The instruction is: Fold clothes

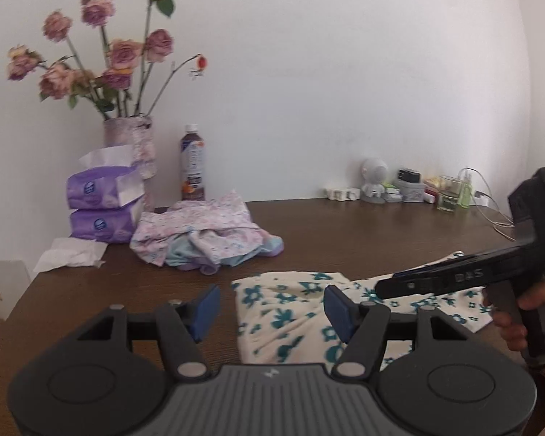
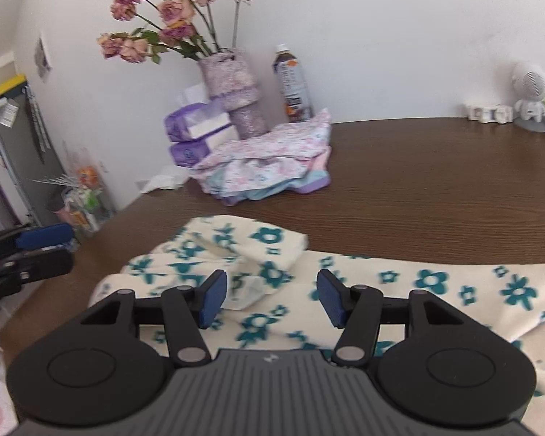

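While spread wide with nothing between the blue pads, left gripper (image 1: 272, 312) hovers just above the left end of the cream garment with teal flowers (image 1: 287, 323); right gripper (image 2: 270, 298) likewise parted and empty, poised over the same cloth near a doubled-over flap (image 2: 272, 243). Garment flat on the brown table (image 2: 436, 181), directly under and ahead of both sets of fingers, long axis running left to right across the near edge. Right gripper over the middle of the cloth, left at its end, so each nearer its own side. Farther back, a crumpled pink and blue pile of clothes (image 1: 203, 236), well apart from the flowered piece, beside the tissue packs (image 1: 101, 210) and vase (image 1: 134, 152). Right wrist view alone shows the flap and the cloth's long run rightward; left wrist view alone shows the hand (image 1: 527, 312) on the right tool's trigger. Partly folded or being opened out: cannot tell.
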`<state>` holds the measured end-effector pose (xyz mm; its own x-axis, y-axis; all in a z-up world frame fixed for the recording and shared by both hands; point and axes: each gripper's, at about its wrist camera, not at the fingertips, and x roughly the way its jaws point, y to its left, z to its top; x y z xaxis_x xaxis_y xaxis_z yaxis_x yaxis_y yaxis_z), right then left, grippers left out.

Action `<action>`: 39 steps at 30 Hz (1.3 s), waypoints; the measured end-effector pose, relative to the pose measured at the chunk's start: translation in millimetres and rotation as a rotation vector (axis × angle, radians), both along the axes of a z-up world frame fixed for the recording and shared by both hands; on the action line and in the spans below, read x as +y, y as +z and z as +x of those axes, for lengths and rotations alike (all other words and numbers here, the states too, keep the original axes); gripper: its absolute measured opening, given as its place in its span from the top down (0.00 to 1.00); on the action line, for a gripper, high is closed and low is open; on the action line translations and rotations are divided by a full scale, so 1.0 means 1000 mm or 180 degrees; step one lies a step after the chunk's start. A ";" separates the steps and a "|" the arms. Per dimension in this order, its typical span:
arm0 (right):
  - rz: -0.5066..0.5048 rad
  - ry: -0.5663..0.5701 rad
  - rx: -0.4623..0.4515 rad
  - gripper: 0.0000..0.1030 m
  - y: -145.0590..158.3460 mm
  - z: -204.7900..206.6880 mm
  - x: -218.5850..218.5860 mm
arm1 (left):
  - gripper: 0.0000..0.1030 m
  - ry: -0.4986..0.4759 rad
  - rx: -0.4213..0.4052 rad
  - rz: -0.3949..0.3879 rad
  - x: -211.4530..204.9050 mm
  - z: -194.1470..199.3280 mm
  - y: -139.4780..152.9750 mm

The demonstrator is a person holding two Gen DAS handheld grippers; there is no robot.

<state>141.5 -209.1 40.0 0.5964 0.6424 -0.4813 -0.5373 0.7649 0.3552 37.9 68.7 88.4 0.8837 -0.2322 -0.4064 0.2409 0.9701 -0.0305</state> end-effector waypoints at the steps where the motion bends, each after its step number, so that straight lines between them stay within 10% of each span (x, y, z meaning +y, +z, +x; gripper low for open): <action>1: 0.0098 0.0086 0.0033 0.45 0.001 -0.002 0.005 | 0.44 0.0049 0.0047 -0.0005 0.005 0.003 -0.003; 5: 0.0281 0.0286 0.0241 0.48 0.000 -0.002 0.028 | 0.77 0.0060 0.0259 0.0065 0.012 0.015 -0.023; 13: 0.0192 0.0266 0.0421 0.96 -0.013 -0.007 0.039 | 0.80 -0.0176 0.0345 0.0326 -0.010 0.031 -0.048; 26: 0.0036 0.0287 -0.0004 0.92 0.006 -0.023 0.034 | 0.83 -0.0281 0.0310 0.0844 -0.040 0.039 -0.062; 36: -0.0449 0.0381 0.0168 0.93 -0.027 -0.007 0.065 | 0.74 -0.0375 0.0353 0.0576 -0.029 0.055 -0.053; 39: -0.0504 0.0361 0.0114 0.93 -0.026 -0.010 0.063 | 0.89 -0.0414 0.0374 0.0476 -0.025 0.061 -0.050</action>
